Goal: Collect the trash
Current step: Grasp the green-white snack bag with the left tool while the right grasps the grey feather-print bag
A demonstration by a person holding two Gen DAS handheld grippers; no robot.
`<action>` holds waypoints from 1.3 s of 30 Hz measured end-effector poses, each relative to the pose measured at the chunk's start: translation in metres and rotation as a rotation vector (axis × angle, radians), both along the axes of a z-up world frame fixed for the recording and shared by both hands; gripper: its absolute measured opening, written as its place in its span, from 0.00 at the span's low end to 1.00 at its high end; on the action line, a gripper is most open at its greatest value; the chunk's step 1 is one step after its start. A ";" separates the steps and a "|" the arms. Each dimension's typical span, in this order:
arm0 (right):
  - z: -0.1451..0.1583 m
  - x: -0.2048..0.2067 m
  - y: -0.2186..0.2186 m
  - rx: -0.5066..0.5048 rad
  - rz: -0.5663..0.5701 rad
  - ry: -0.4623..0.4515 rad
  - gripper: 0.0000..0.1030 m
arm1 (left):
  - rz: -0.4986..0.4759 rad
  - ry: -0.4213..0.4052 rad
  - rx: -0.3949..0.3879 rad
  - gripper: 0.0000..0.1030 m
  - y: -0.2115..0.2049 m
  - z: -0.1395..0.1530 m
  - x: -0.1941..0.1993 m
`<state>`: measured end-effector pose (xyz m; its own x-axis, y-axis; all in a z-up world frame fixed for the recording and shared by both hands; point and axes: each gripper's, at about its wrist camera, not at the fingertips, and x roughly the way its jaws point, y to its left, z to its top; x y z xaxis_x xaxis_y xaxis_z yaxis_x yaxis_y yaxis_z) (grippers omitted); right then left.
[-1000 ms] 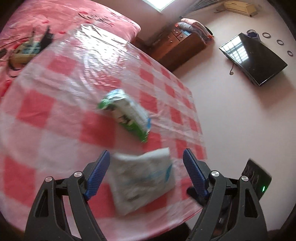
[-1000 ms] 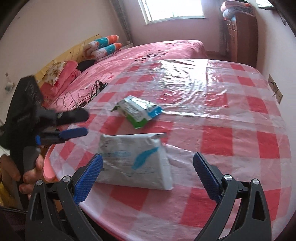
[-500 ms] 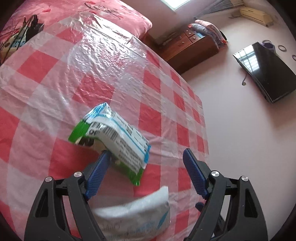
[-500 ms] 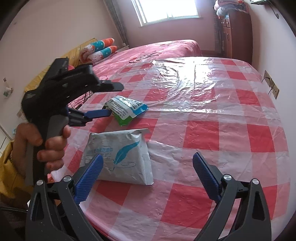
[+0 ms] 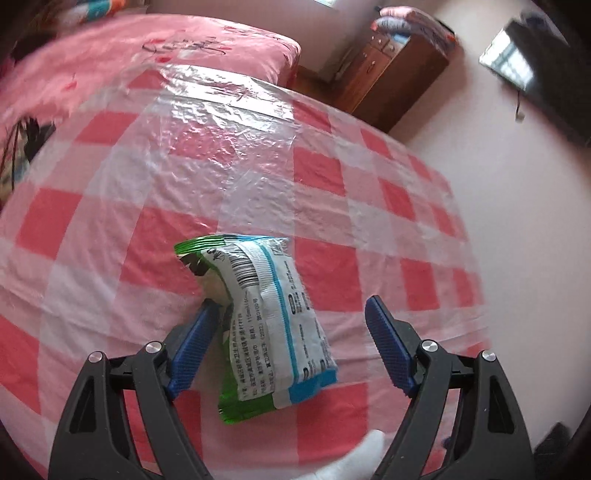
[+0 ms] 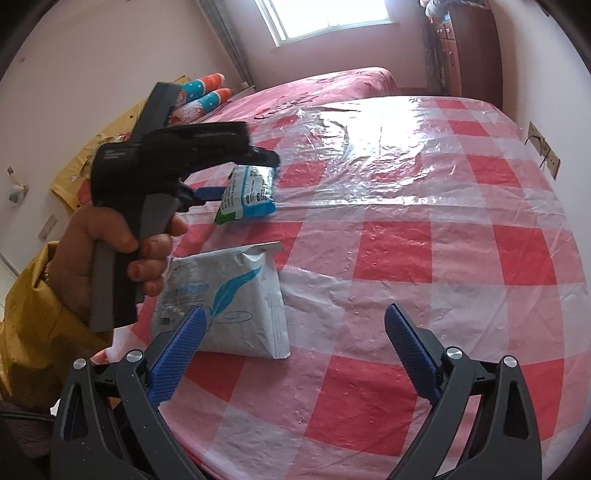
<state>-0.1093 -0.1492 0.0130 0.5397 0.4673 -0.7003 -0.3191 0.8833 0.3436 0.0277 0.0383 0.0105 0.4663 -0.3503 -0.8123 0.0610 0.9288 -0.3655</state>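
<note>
Straddling the wrapper [image 5: 266, 317] on the table [image 5: 369, 206], the left gripper [image 5: 291, 328] has open jaws; center, then squeeze. The right gripper [image 6: 291, 347] is open too.

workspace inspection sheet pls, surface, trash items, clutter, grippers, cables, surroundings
surface: table under a red-and-white checked cloth with clear plastic film over it
job's things: green-and-blue wrapper lying between the left gripper's fingers; white pouch with a blue feather print lying near the table's edge
clutter: nothing seen
grippers: left gripper open around the wrapper; right gripper open, holding nothing
cables: dark cords on the bed
surroundings: pink bed, wooden dresser, window
</note>
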 end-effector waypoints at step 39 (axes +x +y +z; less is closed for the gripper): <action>-0.022 -0.020 0.089 -0.289 0.279 -0.031 0.92 | 0.119 -0.071 -0.028 0.38 0.122 0.005 -0.102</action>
